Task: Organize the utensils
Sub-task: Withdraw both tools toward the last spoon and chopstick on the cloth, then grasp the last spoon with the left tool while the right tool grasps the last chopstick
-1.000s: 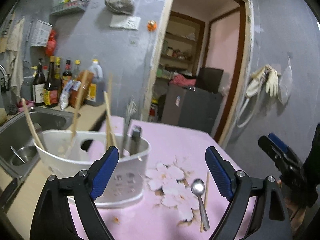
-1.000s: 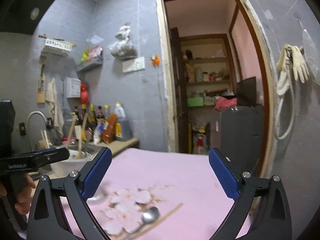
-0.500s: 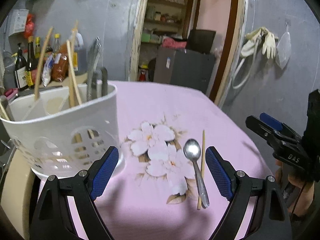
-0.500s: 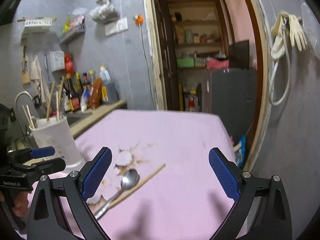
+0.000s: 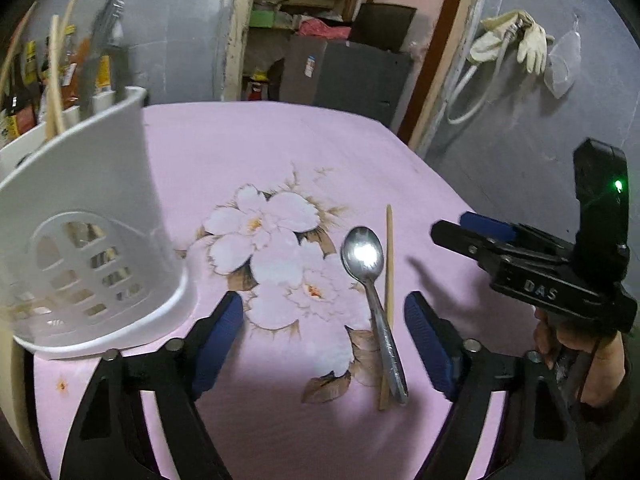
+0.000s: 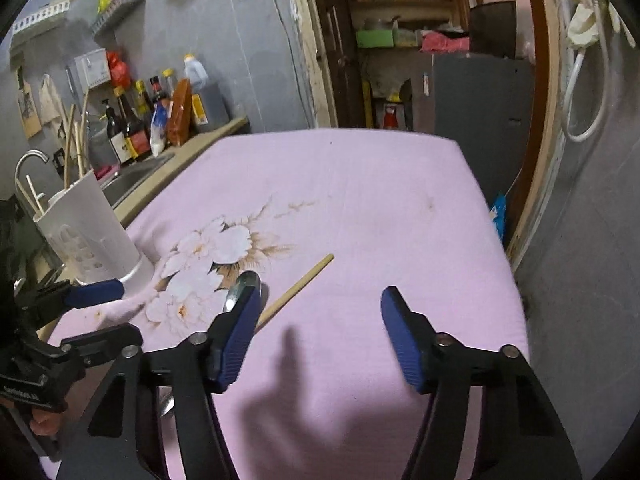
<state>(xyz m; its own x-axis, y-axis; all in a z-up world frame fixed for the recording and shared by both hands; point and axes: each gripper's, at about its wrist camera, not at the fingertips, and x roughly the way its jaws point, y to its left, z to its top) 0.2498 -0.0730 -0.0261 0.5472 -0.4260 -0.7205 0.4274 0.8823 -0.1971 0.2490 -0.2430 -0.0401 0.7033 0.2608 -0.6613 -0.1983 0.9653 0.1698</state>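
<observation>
Lying side by side on the pink flowered tabletop (image 5: 320,148): one metal spoon (image 5: 370,292), one wooden chopstick (image 5: 388,280), beside one white slotted utensil holder (image 5: 88,232). Left gripper (image 5: 324,336) and right gripper (image 6: 320,332), marked "DAS", closing with empty jaws.

Your right gripper (image 6: 316,328) is closing on nothing, low in the frame over the pink cloth (image 6: 360,200); 1 spoon (image 6: 244,286) and 1 chopstick (image 6: 298,286) lie left of center.
</observation>
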